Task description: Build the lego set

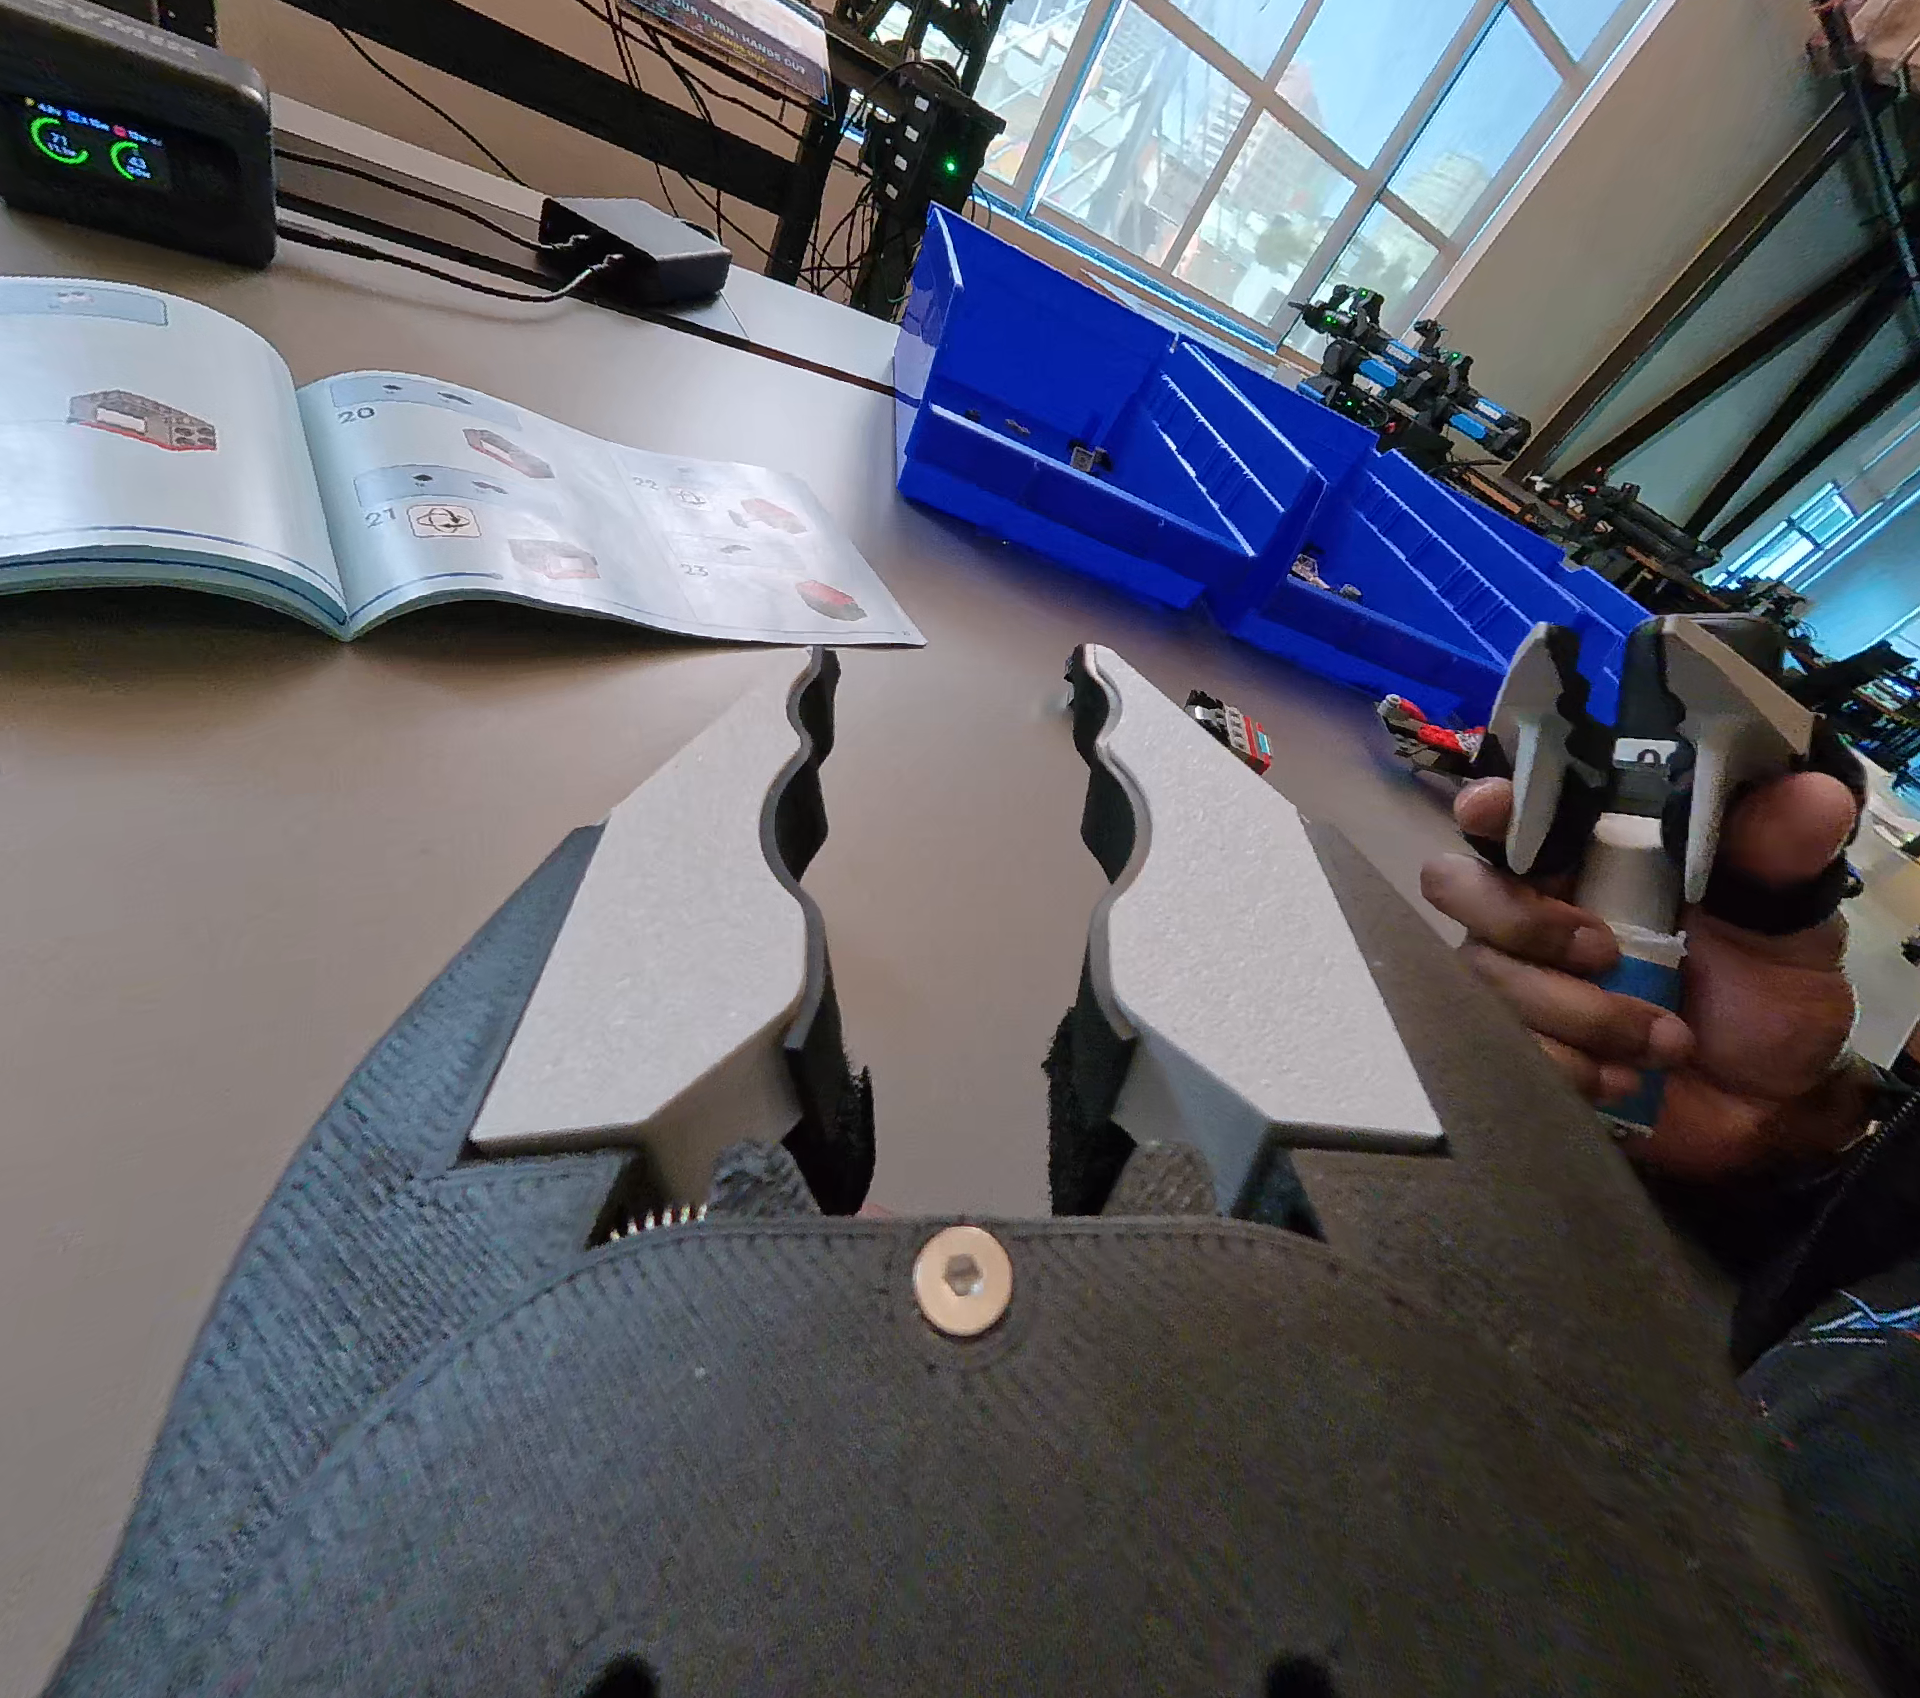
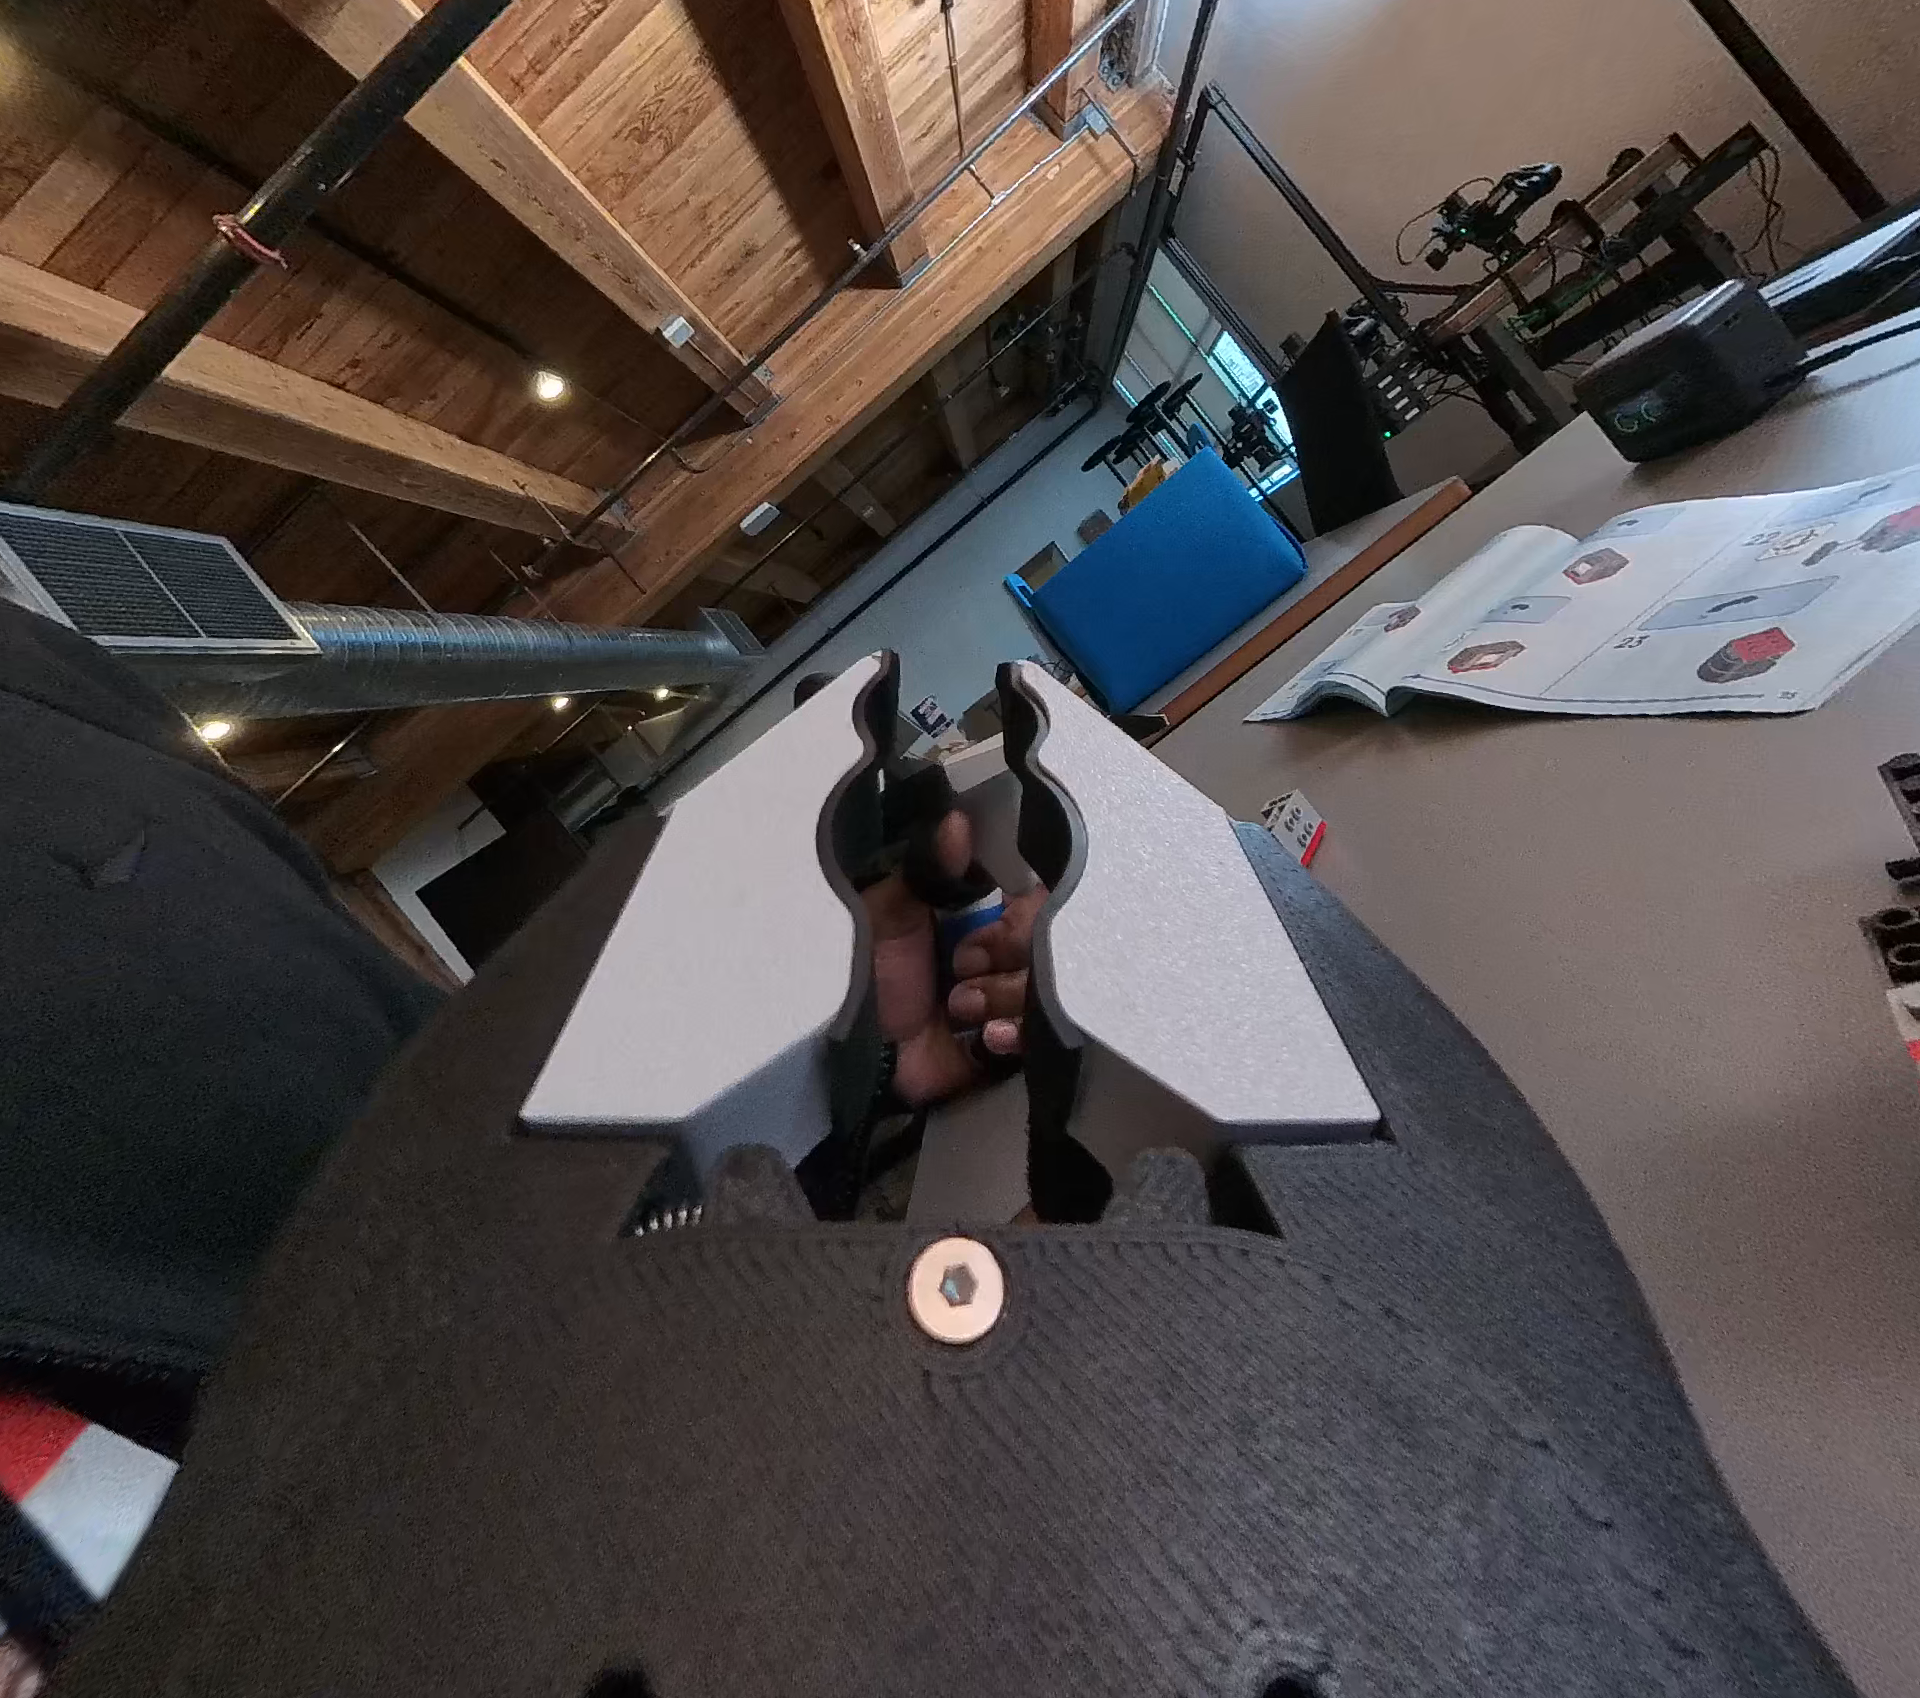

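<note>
The left tongs [image 1: 945,682], grey plates with wavy black pads on a black printed body, gape wide and empty, low over the smooth grey-brown surface [image 1: 416,817]. They are aimed at a small red, grey and black brick assembly [image 1: 1236,729] lying just beyond their tips, which suggests a pickup is being lined up.

The right tongs [image 2: 945,692] are tipped upward toward the wooden ceiling beams, their gap narrow and holding no brick; through it only the hand [image 2: 935,973] on the other tool shows. That idle, raised pose looks like waiting.

The open paper instruction booklet [image 1: 436,495] lies flat to the left, readable while working. The blue plastic parts bins [image 1: 1195,464] sit behind, with more loose bricks [image 1: 1429,729] at their foot.
</note>
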`<action>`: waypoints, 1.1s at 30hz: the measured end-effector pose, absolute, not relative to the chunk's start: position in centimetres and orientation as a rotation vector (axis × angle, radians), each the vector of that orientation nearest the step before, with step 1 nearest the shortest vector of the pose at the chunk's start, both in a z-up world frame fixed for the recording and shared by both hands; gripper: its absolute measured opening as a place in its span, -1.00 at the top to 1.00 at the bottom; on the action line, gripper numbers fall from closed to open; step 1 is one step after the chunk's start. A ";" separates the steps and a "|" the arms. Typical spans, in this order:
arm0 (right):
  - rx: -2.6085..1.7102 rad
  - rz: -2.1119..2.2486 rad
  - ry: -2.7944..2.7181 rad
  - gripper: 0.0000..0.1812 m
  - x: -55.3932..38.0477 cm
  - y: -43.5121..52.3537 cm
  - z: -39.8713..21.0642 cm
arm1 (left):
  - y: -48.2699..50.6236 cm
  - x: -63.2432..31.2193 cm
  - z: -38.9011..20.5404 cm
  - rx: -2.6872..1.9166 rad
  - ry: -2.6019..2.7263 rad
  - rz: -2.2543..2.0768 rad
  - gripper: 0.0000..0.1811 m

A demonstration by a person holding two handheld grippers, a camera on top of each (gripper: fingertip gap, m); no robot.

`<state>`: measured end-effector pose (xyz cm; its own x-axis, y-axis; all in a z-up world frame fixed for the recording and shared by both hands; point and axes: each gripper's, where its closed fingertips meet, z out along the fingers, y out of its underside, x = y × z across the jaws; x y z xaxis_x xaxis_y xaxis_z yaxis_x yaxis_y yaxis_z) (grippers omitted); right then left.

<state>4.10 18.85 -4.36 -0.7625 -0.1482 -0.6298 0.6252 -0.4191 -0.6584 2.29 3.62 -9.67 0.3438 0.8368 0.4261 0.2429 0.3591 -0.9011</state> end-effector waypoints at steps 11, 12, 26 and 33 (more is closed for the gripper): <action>0.693 -2.197 1.300 0.80 3.9 19.2 -4.4 | 3.5 2.3 -9.6 -1.174 -1.194 0.541 0.49; 0.694 -2.197 1.298 0.80 3.8 19.2 -4.4 | 3.5 2.3 -9.6 -1.173 -1.194 0.540 0.49; 0.696 -2.198 1.304 0.80 3.9 19.2 -4.4 | 3.5 2.4 -9.5 -1.170 -1.189 0.543 0.49; 0.698 -2.196 1.307 0.80 3.9 19.3 -4.5 | 3.4 2.5 -9.3 -1.159 -1.182 0.563 0.49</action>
